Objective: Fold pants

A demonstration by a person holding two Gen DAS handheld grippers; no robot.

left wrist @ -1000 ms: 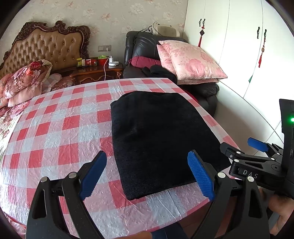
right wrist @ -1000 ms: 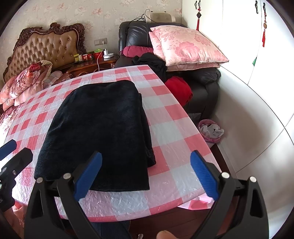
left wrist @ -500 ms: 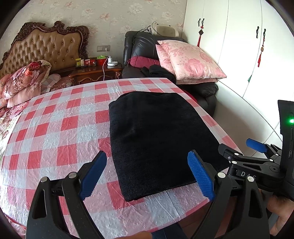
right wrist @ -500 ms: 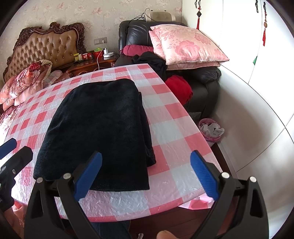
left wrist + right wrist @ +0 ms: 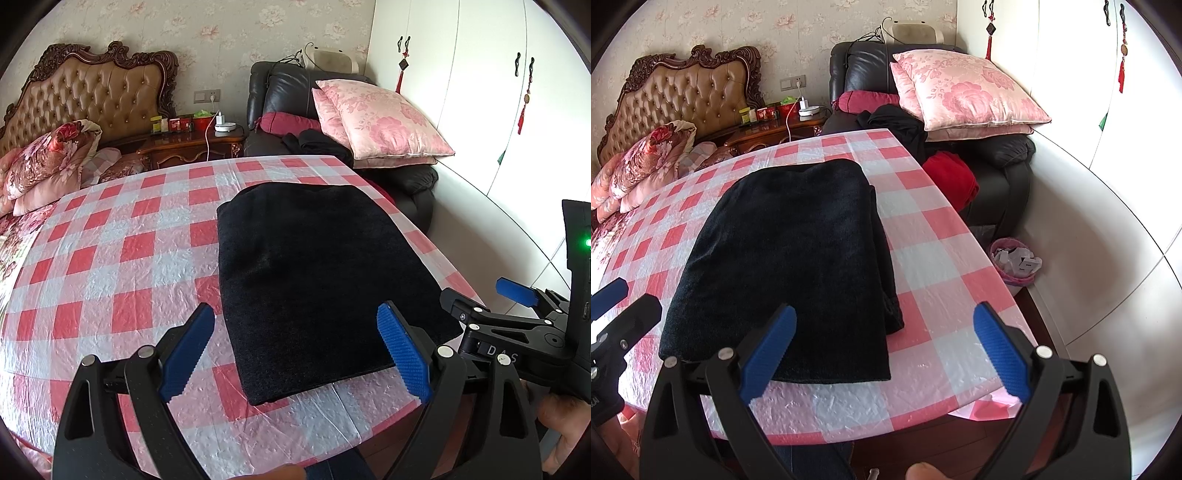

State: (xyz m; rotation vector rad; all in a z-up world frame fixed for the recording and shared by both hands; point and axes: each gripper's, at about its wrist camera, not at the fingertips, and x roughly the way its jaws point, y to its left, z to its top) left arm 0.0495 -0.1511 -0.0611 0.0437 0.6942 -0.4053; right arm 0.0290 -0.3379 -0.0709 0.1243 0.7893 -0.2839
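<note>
Black pants (image 5: 317, 280) lie folded into a flat rectangle on the table with the red-and-white checked cloth (image 5: 110, 266). My left gripper (image 5: 295, 350) is open above the near edge of the pants and holds nothing. In the right wrist view the same pants (image 5: 798, 258) lie left of centre, one folded layer bulging out along their right side. My right gripper (image 5: 884, 350) also stands open and empty over the near right corner of the pants. Each gripper shows at the edge of the other's view: the right one (image 5: 517, 325), the left one (image 5: 613, 325).
A black leather armchair (image 5: 960, 110) with pink floral pillows (image 5: 964, 88) and dark and red clothes stands past the table's far right. A bed with a tufted headboard (image 5: 99, 96) and a nightstand (image 5: 192, 144) are at far left. A small pink waste bin (image 5: 1015, 262) sits on the floor by the white wardrobe.
</note>
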